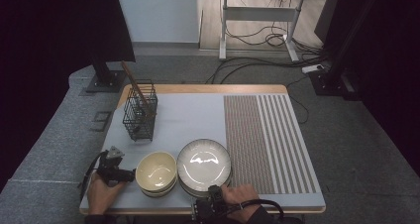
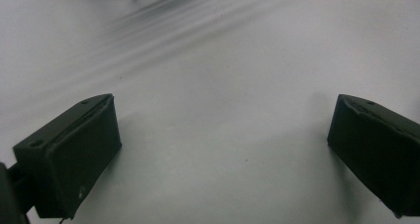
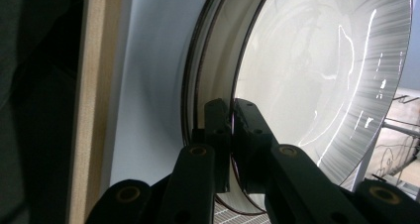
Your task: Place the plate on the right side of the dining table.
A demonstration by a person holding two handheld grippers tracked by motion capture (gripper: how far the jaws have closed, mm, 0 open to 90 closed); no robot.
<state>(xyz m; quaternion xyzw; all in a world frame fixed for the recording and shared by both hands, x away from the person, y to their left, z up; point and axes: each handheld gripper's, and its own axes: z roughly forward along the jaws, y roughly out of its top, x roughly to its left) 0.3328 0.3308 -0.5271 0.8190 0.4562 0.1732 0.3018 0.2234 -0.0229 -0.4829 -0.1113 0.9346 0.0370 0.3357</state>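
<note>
Black jaws of the right gripper [image 3: 232, 135] fill the foreground of the right gripper view, drawn nearly together and pinching the near rim of the top plate [image 3: 317, 70], one pad above the rim and one below it. From the high view, that gripper [image 1: 214, 192] sits at the person's edge of the table [image 1: 208, 89], and the ribbed white plate [image 1: 204, 161] lies directly ahead of it, stretching away from the jaws toward the far side. It is the uppermost of a small stack of plates [image 1: 181, 185], whose lower rims show beside the clamped one in the right gripper view. So the grip is at the plate's nearest edge only, with the whole disc cantilevered beyond the pads; any lift will likely turn on keeping that far edge from sagging or scraping the plate beneath. The left gripper [image 1: 117, 173] is well apart to the left, resting on the grey mat [image 1: 188, 115] just beside the stacked cream bowls [image 1: 156, 171]; its own view shows its jaws spread wide over bare mat with nothing between them. A black wire basket [image 1: 140, 111] holding a wooden utensil [image 1: 134, 83] stands farther back on the left, clear of the plate. The right hand is plainly the nearer one and already has the hold.
</note>
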